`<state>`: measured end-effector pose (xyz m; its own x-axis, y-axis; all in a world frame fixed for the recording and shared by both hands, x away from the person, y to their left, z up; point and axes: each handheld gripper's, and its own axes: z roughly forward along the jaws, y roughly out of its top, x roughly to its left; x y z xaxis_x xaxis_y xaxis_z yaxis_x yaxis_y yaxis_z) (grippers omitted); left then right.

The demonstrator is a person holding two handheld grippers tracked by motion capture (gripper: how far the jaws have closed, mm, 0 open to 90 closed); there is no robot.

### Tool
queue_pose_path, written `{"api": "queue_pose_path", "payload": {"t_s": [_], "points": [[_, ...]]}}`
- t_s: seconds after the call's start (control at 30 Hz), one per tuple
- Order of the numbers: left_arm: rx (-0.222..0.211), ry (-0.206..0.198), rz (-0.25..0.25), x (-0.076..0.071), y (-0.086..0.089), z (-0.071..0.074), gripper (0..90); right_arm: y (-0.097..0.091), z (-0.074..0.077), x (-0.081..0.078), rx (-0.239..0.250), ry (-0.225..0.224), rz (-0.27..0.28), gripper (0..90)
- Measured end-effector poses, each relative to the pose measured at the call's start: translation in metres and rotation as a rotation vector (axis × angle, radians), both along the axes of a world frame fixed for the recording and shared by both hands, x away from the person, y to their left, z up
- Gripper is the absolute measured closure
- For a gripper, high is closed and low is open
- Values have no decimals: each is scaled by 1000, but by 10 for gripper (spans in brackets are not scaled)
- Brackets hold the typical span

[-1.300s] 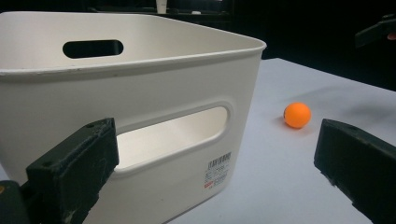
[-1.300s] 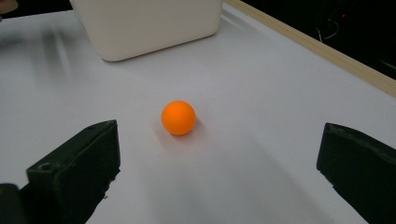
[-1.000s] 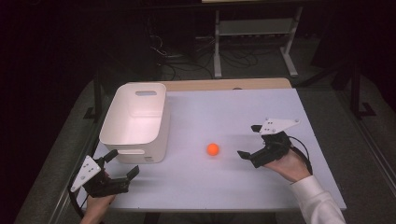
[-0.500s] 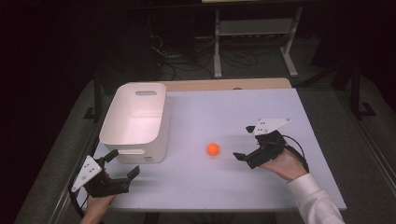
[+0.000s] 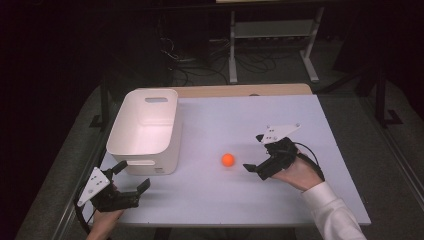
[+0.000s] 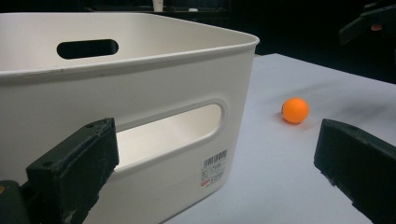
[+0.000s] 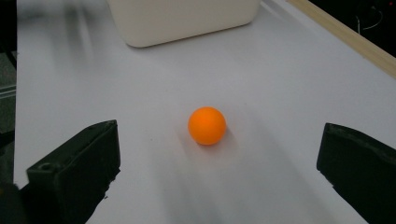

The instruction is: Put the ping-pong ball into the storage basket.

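A small orange ball (image 5: 228, 160) lies on the white table (image 5: 210, 200), right of a white plastic bin (image 5: 143, 131). My right gripper (image 5: 254, 152) is open just right of the ball, jaws pointing at it. In the right gripper view the ball (image 7: 207, 125) lies on the table ahead of the gap between the two wide-apart jaws, with the bin (image 7: 182, 18) beyond. My left gripper (image 5: 131, 176) is open near the table's front left corner, in front of the bin. The left gripper view has the bin's handle wall (image 6: 154, 112) close ahead and the ball (image 6: 295, 110) farther right.
A wooden strip (image 5: 240, 90) runs along the table's far edge. A metal stand (image 5: 270, 37) and cables lie on the dark floor behind. The bin looks empty inside. Bare tabletop lies between the two grippers.
My right gripper has moved left, closer to the ball. The left gripper, ball and bin have stayed where they were.
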<state>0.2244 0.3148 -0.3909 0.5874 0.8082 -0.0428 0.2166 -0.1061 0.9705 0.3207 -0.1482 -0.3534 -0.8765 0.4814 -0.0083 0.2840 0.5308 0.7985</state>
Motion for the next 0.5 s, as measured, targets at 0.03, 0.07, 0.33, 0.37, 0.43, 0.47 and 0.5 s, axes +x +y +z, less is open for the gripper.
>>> {"api": "queue_pose_path", "payload": {"t_s": [0.03,0.07,0.33,0.37,0.43,0.47,0.5], "points": [[-1,0,0,0,0,0,0,4,0,1,-5,3,10,0],[1,0,0,0,0,0,0,4,0,1,-5,3,10,0],[10,-1,-2,0,0,0,0,17,3,6,-32,11,46,0],[10,-1,-2,0,0,0,0,19,4,7,-33,13,54,0],[12,-2,-3,0,0,0,0,20,4,7,-38,15,54,0],[11,-1,-2,0,0,0,0,23,4,9,-45,16,64,0],[12,-2,-3,0,0,0,0,24,4,10,-50,16,69,0]]}}
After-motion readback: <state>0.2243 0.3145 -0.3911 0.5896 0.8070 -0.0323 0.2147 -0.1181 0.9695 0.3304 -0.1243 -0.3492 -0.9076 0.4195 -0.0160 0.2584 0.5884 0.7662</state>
